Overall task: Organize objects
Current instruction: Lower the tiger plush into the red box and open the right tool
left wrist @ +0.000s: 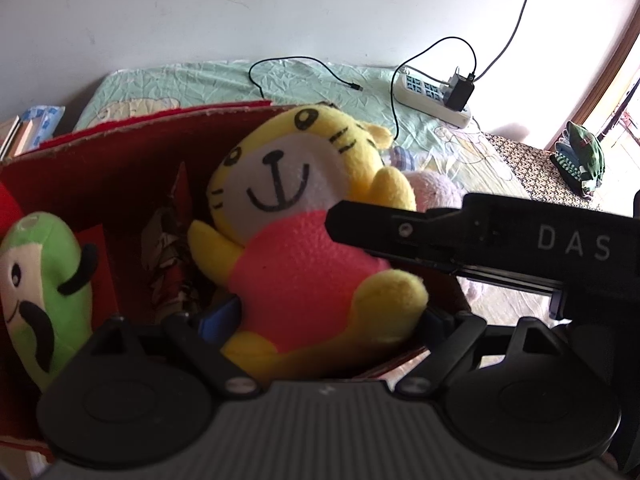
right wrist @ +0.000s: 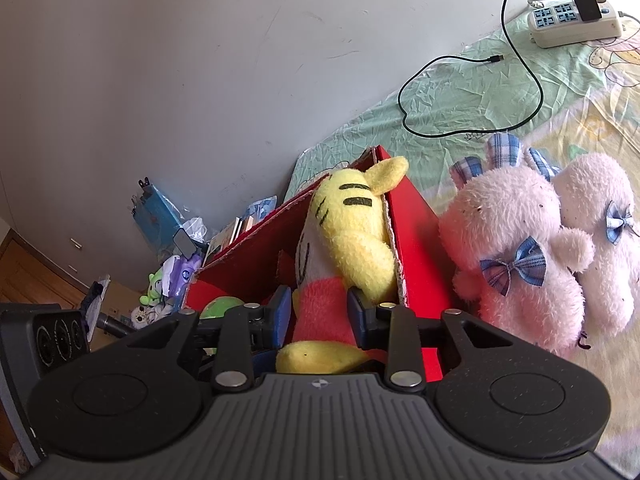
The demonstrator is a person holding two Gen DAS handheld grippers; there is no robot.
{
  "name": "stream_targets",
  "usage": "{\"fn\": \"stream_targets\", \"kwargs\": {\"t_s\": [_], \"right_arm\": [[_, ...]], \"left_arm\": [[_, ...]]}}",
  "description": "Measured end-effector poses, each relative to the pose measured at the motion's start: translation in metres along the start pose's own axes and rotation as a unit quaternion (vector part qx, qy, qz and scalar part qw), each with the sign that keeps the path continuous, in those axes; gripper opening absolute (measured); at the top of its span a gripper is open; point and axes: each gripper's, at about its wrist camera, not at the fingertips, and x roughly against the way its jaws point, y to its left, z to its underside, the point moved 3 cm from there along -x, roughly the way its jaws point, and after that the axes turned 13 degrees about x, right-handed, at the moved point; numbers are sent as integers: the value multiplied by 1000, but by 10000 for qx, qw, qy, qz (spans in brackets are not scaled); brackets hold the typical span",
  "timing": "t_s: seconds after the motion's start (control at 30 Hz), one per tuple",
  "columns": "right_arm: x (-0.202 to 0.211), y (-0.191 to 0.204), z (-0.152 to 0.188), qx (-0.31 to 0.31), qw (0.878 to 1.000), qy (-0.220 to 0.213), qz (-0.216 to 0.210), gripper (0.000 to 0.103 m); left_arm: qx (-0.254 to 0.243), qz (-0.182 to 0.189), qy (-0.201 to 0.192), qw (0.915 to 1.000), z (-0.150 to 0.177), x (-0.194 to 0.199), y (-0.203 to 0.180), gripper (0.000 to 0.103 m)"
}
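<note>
Green bedsheet (right wrist: 472, 92) behind, red box (right wrist: 416, 240) ahead. My right gripper (right wrist: 320, 308) pinches the soft, light tiger plush (right wrist: 348, 248) at its squashy waist. My left gripper (left wrist: 324, 320) clamps its lower body too.

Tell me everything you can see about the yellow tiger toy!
The tiger toy is soft yellow plush with a white smiling face, black stripes and a pink belly. It leans tilted in the red box, its head poking above the rim. Both grippers grip it: the left gripper squeezes its lower body, and the right gripper pinches its pink middle from the side. A green plush lies nearby, not touching.
</note>
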Motion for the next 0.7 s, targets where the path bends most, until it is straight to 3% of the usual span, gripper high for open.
{"fn": "stream_targets", "kwargs": {"t_s": [0.37,0.7], "right_arm": [[10,12,4,220,9997,-116,66,45],[29,18,10,383,9989,-241,139,45]], "left_arm": [[-145,-139,-193,9996,3,13,-5,88],[-190,-326,-400,9985,9,31,-9,88]]}}
